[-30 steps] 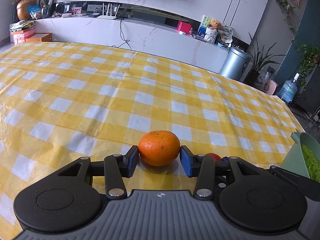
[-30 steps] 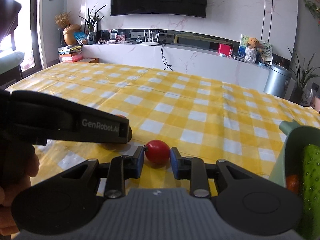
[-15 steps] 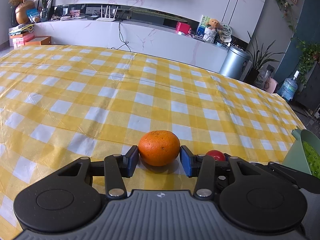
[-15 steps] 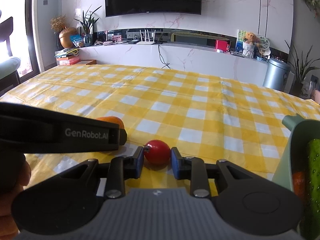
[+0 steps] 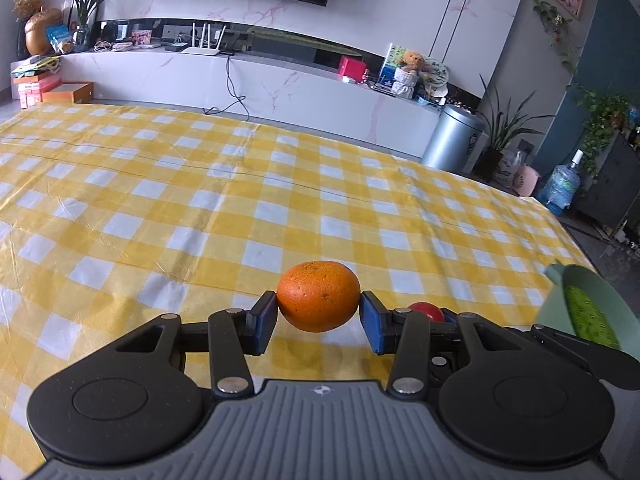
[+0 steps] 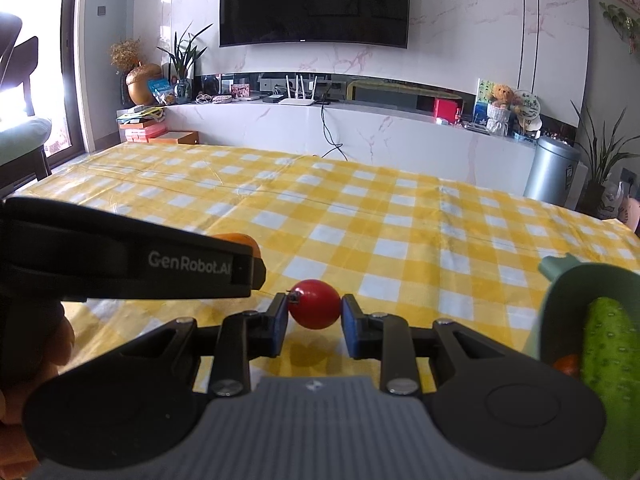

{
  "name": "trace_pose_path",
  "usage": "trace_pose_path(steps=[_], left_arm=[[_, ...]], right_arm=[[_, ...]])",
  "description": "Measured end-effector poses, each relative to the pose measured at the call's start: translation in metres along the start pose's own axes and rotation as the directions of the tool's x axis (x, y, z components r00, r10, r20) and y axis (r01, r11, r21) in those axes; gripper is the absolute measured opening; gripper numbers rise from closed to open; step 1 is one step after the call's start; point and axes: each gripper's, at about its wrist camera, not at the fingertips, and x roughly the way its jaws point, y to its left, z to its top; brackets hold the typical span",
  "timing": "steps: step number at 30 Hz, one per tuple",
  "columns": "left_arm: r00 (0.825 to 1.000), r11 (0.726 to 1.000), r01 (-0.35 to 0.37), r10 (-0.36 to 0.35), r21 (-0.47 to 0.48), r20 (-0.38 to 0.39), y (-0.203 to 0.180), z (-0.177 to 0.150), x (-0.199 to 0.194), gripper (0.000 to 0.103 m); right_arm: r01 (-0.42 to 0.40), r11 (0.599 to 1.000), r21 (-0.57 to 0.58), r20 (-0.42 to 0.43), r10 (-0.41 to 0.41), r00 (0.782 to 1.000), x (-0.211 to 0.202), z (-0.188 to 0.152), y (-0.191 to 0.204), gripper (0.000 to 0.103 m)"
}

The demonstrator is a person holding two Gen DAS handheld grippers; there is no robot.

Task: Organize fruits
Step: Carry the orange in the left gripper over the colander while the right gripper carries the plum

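Observation:
My left gripper [image 5: 319,322] is shut on an orange [image 5: 319,296], its blue pads pressing both sides, and the fruit hangs above the yellow checked tablecloth [image 5: 200,200]. My right gripper [image 6: 314,320] is shut on a small red tomato [image 6: 314,309], also lifted off the cloth with its shadow below. In the left wrist view the tomato [image 5: 426,311] peeks out behind the right finger. In the right wrist view the left gripper's black body [image 6: 132,264] crosses the left side, the orange [image 6: 236,239] just showing above it.
A pale green basket [image 6: 568,276] stands at the right edge of the table, holding a bumpy green cucumber [image 6: 608,360] and an orange-red fruit [image 6: 568,364]. The same basket [image 5: 556,304] shows in the left wrist view. A hand [image 6: 24,364] grips the left tool.
Both grippers have risen a little with their fruit, and the views tilt up. The orange and tomato now hang clear of the cloth. Neither grip has changed.

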Motion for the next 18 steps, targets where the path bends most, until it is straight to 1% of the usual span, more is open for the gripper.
trace_pose_path(steps=[4, 7, 12, 18], left_arm=[[1.000, 1.000, 0.010, -0.010, 0.001, 0.001, -0.004, -0.001, -0.013, 0.051], [1.000, 1.000, 0.020, -0.021, 0.009, 0.011, -0.010, -0.001, -0.026, 0.051], [0.999, 0.999, 0.040, -0.040, 0.016, 0.021, -0.021, -0.001, -0.050, 0.051], [0.997, 0.997, 0.062, -0.064, 0.038, 0.038, -0.038, -0.003, -0.080, 0.051]], right_arm=[[0.000, 1.000, 0.026, -0.009, 0.001, 1.000, -0.016, -0.001, -0.004, 0.025], [-0.016, 0.998, 0.062, -0.011, 0.017, 1.000, -0.028, -0.002, -0.007, 0.025], [-0.019, 0.998, 0.053, 0.014, 0.018, 1.000, -0.051, 0.001, -0.003, 0.025], [-0.003, 0.998, 0.070, 0.044, 0.000, 0.999, -0.093, 0.000, -0.008, 0.025]])
